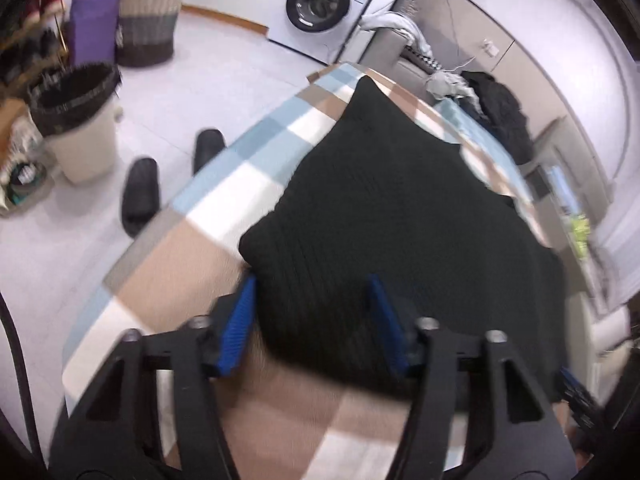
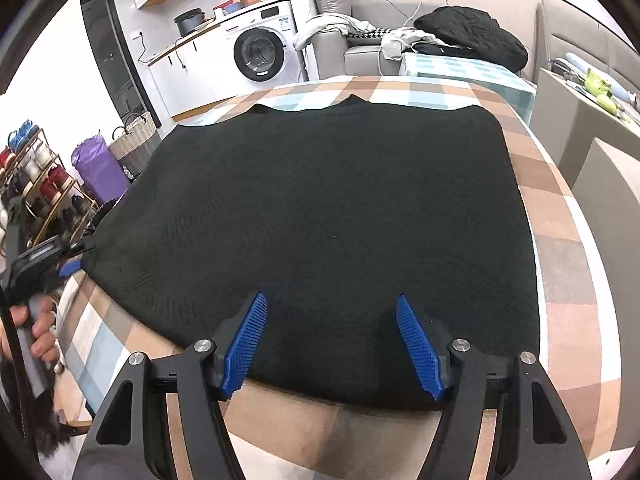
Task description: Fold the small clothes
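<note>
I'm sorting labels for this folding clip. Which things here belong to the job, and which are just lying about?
Job:
black knit garment
checked cloth under it
left claw
right claw

Lying about:
washing machine
black slippers
lined bin
woven basket
shoe rack

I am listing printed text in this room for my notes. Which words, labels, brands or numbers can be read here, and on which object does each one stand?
No text is readable.
Washing machine: panel marks and blue sticker, too small.
Black garment: no print visible.
</note>
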The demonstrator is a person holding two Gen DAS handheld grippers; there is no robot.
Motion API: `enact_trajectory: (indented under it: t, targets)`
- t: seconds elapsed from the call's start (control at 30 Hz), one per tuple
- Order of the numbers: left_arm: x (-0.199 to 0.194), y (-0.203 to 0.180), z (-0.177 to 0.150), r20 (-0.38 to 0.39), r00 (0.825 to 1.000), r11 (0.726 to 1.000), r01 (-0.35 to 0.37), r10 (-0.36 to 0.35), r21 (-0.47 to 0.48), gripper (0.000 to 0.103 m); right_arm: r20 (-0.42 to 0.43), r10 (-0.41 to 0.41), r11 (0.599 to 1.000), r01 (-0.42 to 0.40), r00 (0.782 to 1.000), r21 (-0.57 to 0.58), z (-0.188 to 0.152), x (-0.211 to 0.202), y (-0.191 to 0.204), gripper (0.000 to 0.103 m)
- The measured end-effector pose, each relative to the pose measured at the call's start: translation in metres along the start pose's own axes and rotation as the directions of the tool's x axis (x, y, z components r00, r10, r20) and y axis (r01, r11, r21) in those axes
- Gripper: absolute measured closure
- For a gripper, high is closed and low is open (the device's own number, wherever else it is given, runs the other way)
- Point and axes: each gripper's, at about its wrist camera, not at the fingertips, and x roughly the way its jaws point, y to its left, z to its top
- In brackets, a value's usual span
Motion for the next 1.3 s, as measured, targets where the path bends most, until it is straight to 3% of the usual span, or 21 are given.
enact_trajectory:
  t: [0.07, 0.23, 0.5, 0.63, 0.73, 0.83, 0.9, 1.03, 1.17, 1.27, 1.3]
  targets:
    - [0.009, -0.008, 0.003, 0.005, 1.0, 0.999, -0.014, 0.014, 0.03, 0.084, -0.002, -0.002, 1.0, 0.002, 1.0, 0.001, 0.0, 0.002, 0.003, 0.034]
    - [-0.002, -0.013, 0.004, 0.072, 0.997, 0.998, -0.034, 0.03, 0.055, 0.095, 0.01, -0.018, 1.0, 0.018, 1.0, 0.007, 0.001, -0.002, 0.002, 0.034]
    - [-0.023, -0.002, 0.004, 0.079, 0.997, 0.997, -0.027, 0.022, 0.072, 0.096, 0.013, -0.025, 0.999, 0.025, 1.0, 0.045, 0.005, 0.0, -0.006, 0.034]
    - [-0.041, -0.019, 0.007, 0.119, 0.993, 0.992, -0.019, 0.004, 0.122, 0.097, 0.011, -0.021, 0.999, 0.02, 1.0, 0.044, 0.006, 0.001, -0.004, 0.034]
    - [-0.056, -0.047, 0.014, 0.16, 0.986, 0.976, 0.006, -0.042, 0.22, 0.097, 0.015, -0.021, 0.999, 0.02, 1.0, 0.046, 0.005, -0.001, -0.005, 0.034]
    - [-0.07, -0.089, 0.018, 0.179, 0.975, 0.936, 0.059, -0.128, 0.348, 0.097, 0.03, -0.028, 0.998, 0.026, 0.999, 0.061, 0.003, -0.006, -0.007, 0.034]
    - [-0.077, -0.124, 0.014, 0.162, 0.965, 0.894, 0.119, -0.206, 0.431, 0.097, 0.04, -0.03, 0.997, 0.027, 0.999, 0.074, 0.002, -0.01, -0.01, 0.034]
    - [-0.077, -0.192, -0.008, 0.078, 0.932, 0.776, 0.247, -0.354, 0.58, 0.098, 0.06, -0.036, 0.994, 0.03, 0.998, 0.101, -0.002, -0.02, -0.013, 0.034]
    - [-0.053, -0.25, -0.048, -0.111, 0.899, 0.67, 0.393, -0.423, 0.629, 0.097, 0.069, -0.059, 0.99, 0.049, 0.996, 0.135, -0.006, -0.028, -0.022, 0.034]
    - [-0.031, -0.267, -0.077, -0.281, 0.87, 0.627, 0.488, -0.405, 0.607, 0.096, 0.064, -0.079, 0.985, 0.068, 0.995, 0.158, -0.009, -0.032, -0.029, 0.033]
    - [-0.026, -0.267, -0.084, -0.319, 0.868, 0.63, 0.496, -0.382, 0.598, 0.093, 0.062, -0.083, 0.984, 0.072, 0.995, 0.163, -0.01, -0.033, -0.03, 0.033]
